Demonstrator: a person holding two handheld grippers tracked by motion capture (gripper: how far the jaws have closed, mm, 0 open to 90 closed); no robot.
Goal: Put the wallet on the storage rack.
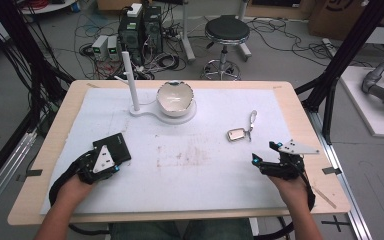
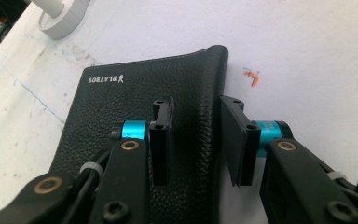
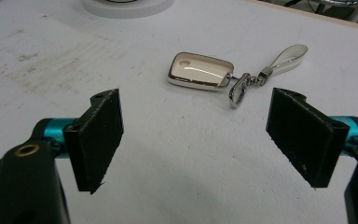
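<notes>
My left gripper [image 2: 198, 140] hangs narrow over the black leather wallet's [image 2: 144, 116] folded edge: soft, grippy, best pinched there. Right gripper [image 3: 214, 140] gapes wide before the key fob [image 3: 200, 71], hard and slippery.

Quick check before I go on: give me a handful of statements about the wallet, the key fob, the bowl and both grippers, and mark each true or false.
1. The left gripper has its jaws over the black wallet. True; one jaw sits above the leather, the other at its edge.
2. The right gripper is shut on the key fob. False; its jaws are wide apart and the fob lies on the mat ahead of them, untouched.
3. The white bowl sits on a white stand with an upright post. True.
4. The key fob is inside the bowl. False; it lies on the white mat, nearer the right gripper.
5. The wallet lies open. False; it is folded shut.
</notes>
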